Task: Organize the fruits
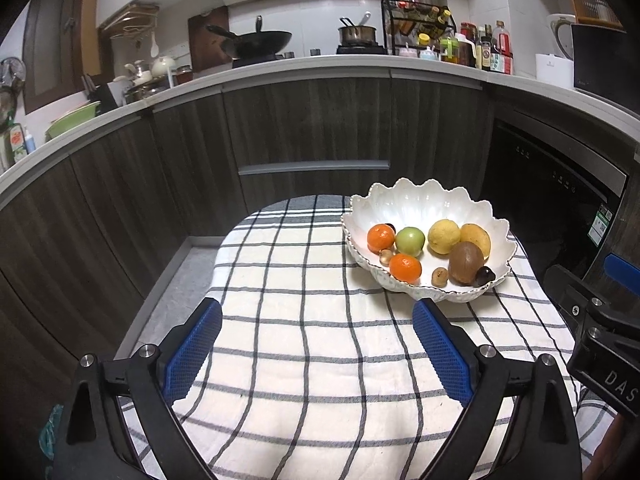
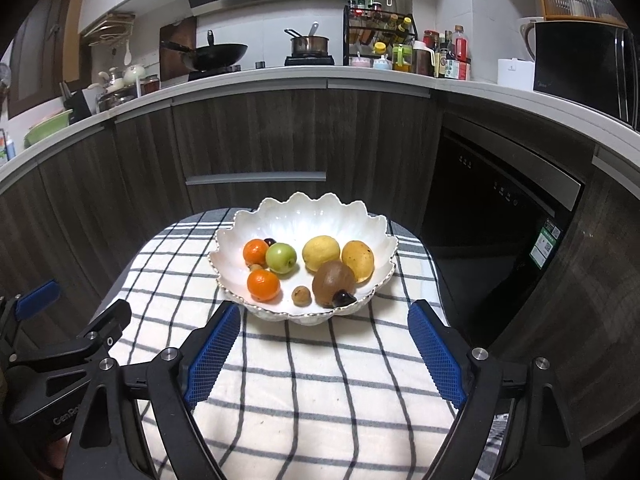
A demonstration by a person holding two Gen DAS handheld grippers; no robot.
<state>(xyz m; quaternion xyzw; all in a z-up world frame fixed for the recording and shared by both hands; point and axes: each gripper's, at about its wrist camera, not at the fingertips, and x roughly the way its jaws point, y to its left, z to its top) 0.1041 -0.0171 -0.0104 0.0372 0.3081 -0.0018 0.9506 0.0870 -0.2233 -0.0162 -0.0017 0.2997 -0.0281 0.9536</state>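
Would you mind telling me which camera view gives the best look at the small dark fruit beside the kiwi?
The right wrist view: the small dark fruit sits near the frame's centre, against the kiwi. The left wrist view shows it too, but off to the right.

— What do we have behind the checked cloth (image 2: 320, 380)?
— Dark wood-grain cabinets (image 2: 256, 140) under a pale counter, where we see a black wok (image 2: 218, 54), a steel saucepan (image 2: 310, 44) and a rack of bottles (image 2: 380, 28).
— And to the right?
— A built-in black appliance (image 2: 500, 216).
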